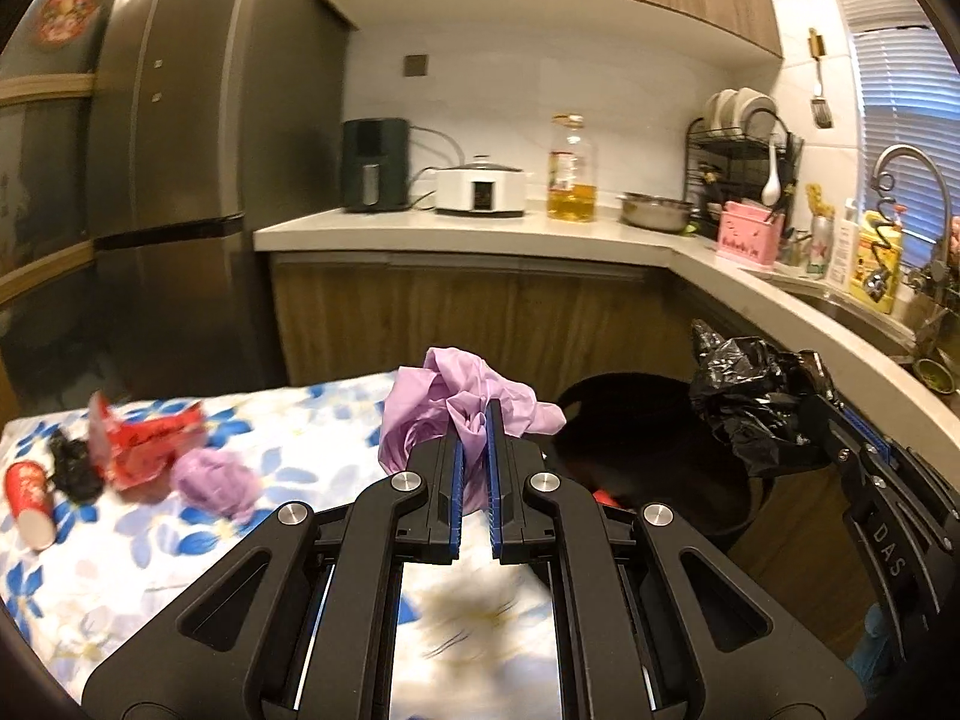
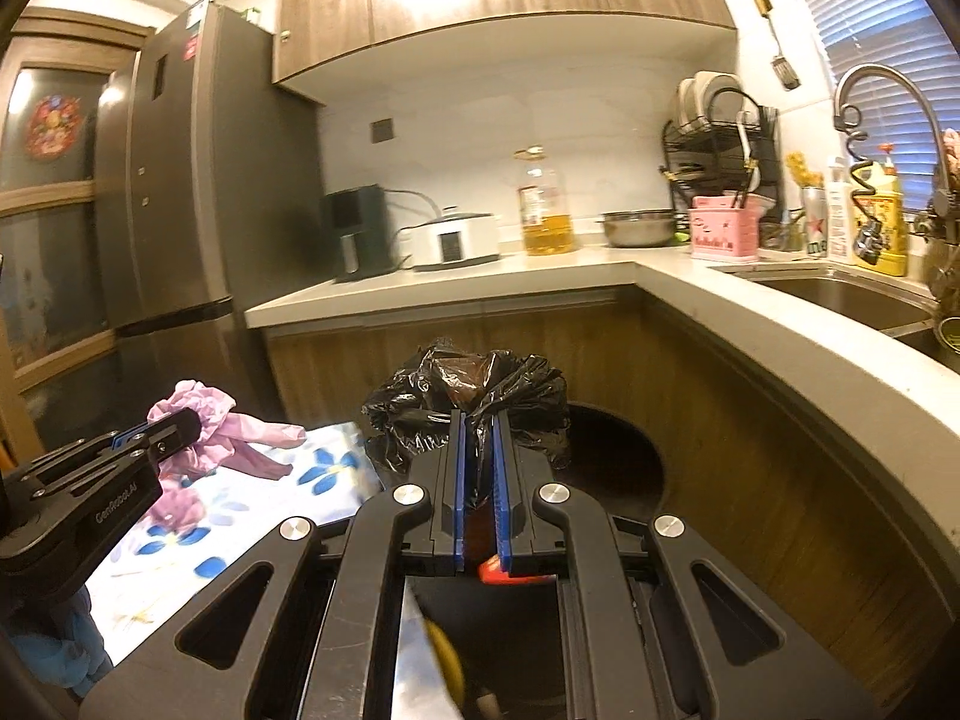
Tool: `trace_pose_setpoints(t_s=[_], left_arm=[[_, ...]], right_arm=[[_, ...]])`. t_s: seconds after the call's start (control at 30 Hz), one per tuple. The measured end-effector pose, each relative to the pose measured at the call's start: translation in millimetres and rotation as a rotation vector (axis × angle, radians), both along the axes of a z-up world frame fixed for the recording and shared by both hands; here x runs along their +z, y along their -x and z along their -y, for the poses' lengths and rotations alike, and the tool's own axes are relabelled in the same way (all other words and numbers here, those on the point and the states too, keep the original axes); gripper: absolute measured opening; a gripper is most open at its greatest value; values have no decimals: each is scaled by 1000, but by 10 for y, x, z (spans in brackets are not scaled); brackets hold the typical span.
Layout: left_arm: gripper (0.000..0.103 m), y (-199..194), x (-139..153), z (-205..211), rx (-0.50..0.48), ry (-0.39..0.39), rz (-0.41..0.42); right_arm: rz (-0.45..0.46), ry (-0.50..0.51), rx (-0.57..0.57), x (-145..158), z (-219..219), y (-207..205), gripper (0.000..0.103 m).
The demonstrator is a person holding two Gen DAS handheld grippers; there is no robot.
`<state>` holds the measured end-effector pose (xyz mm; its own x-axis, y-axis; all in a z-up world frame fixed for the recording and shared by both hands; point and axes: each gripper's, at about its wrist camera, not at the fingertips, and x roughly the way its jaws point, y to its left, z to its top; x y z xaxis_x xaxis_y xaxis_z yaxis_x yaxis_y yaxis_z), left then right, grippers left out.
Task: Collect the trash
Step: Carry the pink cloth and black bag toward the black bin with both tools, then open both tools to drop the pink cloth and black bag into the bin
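Note:
My left gripper [image 1: 474, 420] is shut on a crumpled purple plastic bag [image 1: 420, 408], held above the floral table's [image 1: 288, 432] right edge; it also shows in the right wrist view [image 2: 204, 426]. My right gripper [image 2: 479, 426] is shut on a crumpled black plastic bag [image 2: 420, 414], held over the black trash bin [image 2: 624, 456]; this bag shows in the left wrist view [image 1: 744, 402] beside the bin [image 1: 636, 420]. On the table lie a second purple wad [image 1: 216, 480], a red wrapper [image 1: 150, 438], a black scrap [image 1: 72, 462] and a red paper cup [image 1: 30, 498].
An L-shaped counter [image 1: 456, 228] runs behind and to the right, with an oil bottle [image 1: 570, 171], a cooker [image 1: 480, 186], a dish rack [image 1: 738, 144] and a sink [image 2: 840, 294]. A grey fridge [image 1: 180, 150] stands at the left. Red trash lies in the bin [image 2: 510, 573].

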<state>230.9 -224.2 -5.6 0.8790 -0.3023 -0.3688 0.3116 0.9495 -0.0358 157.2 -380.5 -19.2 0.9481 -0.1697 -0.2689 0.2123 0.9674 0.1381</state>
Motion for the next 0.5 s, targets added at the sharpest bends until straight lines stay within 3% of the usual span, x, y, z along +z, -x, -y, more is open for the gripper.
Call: trace_pose_setpoints(t_s=[0.5], left_arm=[[6, -386, -152, 726, -117, 3, -2]], right_arm=[[3, -8, -53, -37, 357, -234, 9]])
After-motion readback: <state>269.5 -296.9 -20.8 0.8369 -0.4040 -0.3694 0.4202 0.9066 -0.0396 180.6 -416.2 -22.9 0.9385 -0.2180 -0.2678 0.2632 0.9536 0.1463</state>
